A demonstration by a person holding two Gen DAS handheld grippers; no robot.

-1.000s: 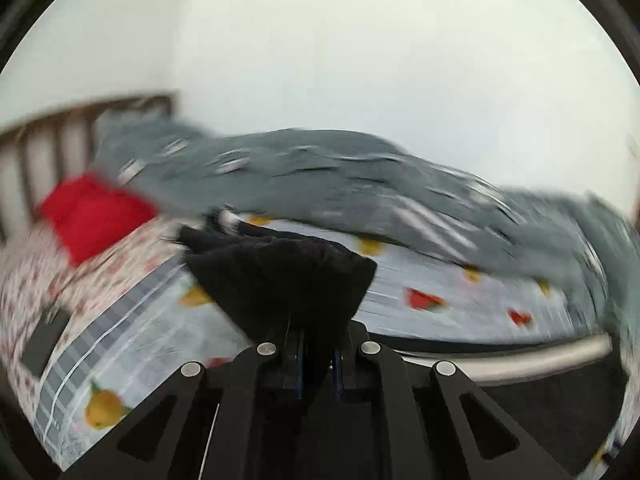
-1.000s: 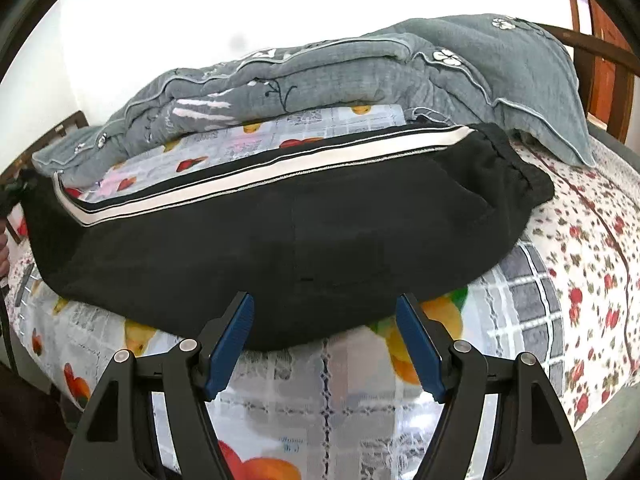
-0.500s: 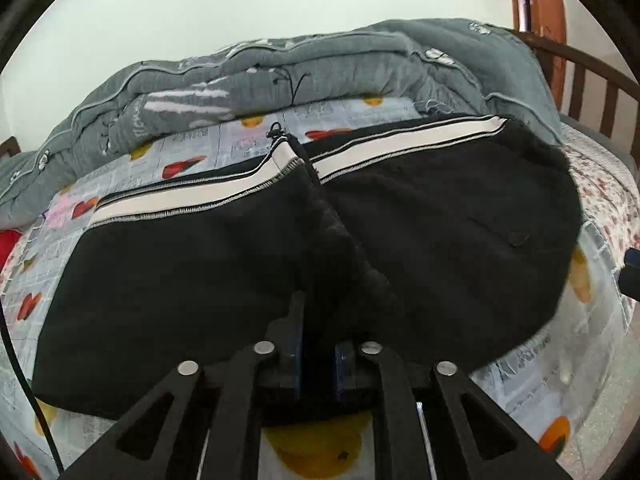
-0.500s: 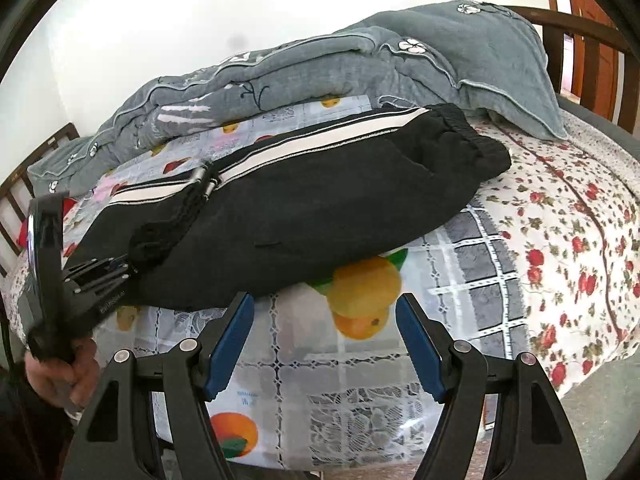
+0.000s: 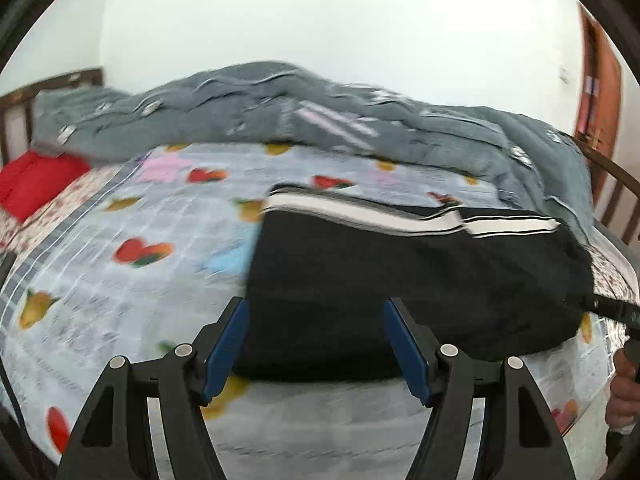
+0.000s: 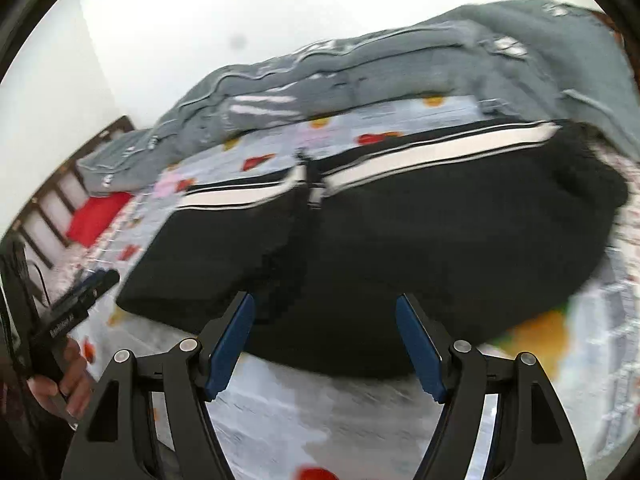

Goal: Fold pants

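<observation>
The black pants [image 5: 420, 280] with a white side stripe lie folded in half on the fruit-print sheet [image 5: 120, 280]. My left gripper [image 5: 316, 344] hovers at the fold's near left corner, its jaws opening. The cloth shows in the gap but the blue pads [image 5: 224, 352] do not press on it. In the right wrist view the pants [image 6: 400, 248] fill the middle, and my right gripper [image 6: 324, 344] stands open just short of their near edge, holding nothing. The left gripper [image 6: 80, 296] and a hand [image 6: 72, 380] appear at that view's left edge.
A bunched grey quilt [image 5: 320, 120] runs along the far side of the bed. A red pillow [image 5: 36, 184] lies at the far left by the wooden rail [image 5: 612, 188]. Bare sheet stretches left of the pants. Another hand [image 5: 624, 384] shows at the right edge.
My left gripper carried the leg end over the pants, let go of it and drew back to the left. My right gripper came closer to the pants, still open.
</observation>
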